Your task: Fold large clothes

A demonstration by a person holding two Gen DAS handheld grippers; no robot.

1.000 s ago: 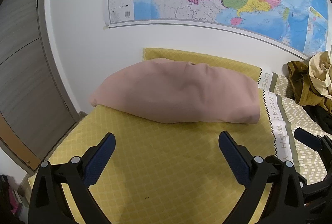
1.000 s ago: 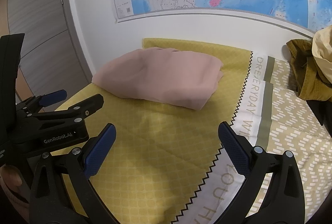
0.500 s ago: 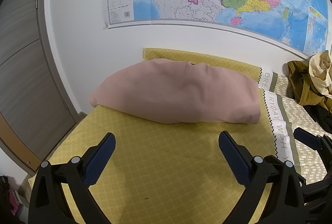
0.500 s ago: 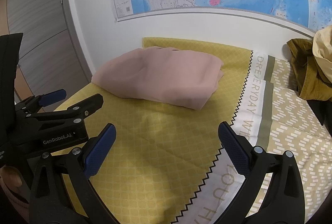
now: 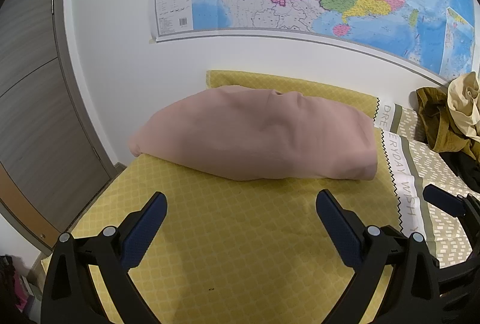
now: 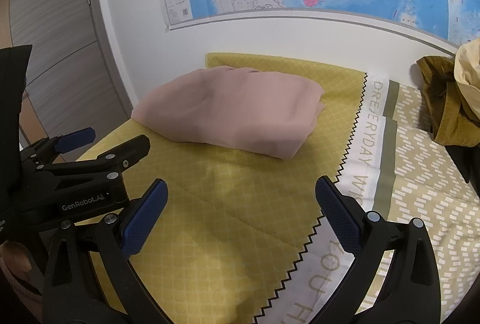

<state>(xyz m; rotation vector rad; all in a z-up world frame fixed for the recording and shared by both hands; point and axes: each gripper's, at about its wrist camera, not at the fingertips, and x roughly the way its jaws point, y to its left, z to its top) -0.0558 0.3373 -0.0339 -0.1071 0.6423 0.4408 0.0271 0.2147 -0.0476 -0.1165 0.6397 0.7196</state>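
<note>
- Pink garment (image 5: 255, 135): folded, ahead of both tongs, long axis left–right.
- Left tongs (image 5: 240, 222): spread, empty, squarely facing it.
- Right tongs (image 6: 240, 210): spread, empty, offset rightward.

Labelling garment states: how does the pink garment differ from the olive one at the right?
The pink garment is folded into a smooth, compact bundle; the olive garment is crumpled in a heap. Pink lies alone on the yellow cloth; olive has a cream garment on it. Neither is gripped.
</note>
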